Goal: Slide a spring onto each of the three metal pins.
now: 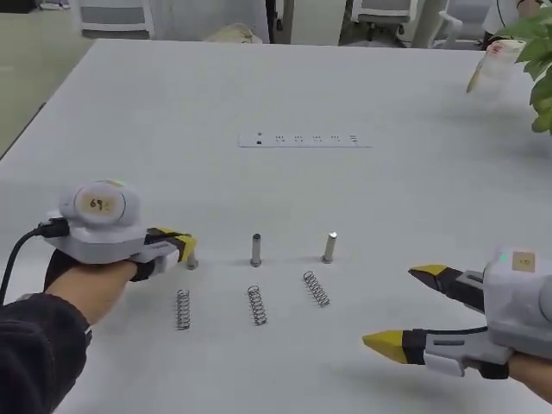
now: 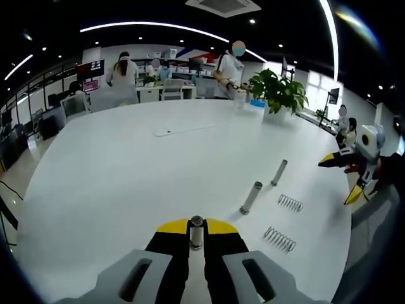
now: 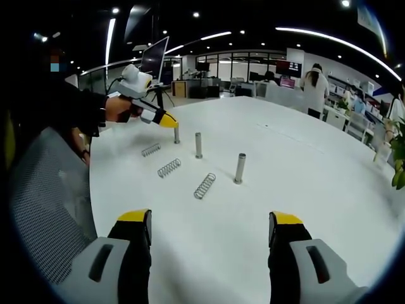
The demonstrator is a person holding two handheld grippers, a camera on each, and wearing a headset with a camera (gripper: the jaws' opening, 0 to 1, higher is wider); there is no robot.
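White tabletop (image 1: 405,198) carries everything. Potted plant (image 2: 278,92) sits at the far right edge in the head view.

Left tongs (image 2: 197,223): down low at the tabletop on the left, jaws closed around the left pin (image 2: 197,232). The pin stands upright between the yellow tips, its top poking just above them. In the head view most of that pin is hidden behind the tips.

Right tongs (image 1: 398,308): jaws spread wide, nothing between them, hanging above bare tabletop at the right, well apart from pins and springs, tips aimed toward them.

White power strip (image 1: 304,139) lies flat beyond the pin row, well apart from it.

Other 2 pins: middle pin (image 1: 256,249) and right pin (image 1: 329,247), both upright and bare, in 1 row with the left pin.

3 springs lie flat on the tabletop, 1 just in front of each pin: left spring (image 1: 183,309), middle spring (image 1: 257,305), right spring (image 1: 316,289). Right spring is angled, nearest its pin but not touching. 0 springs on pins.
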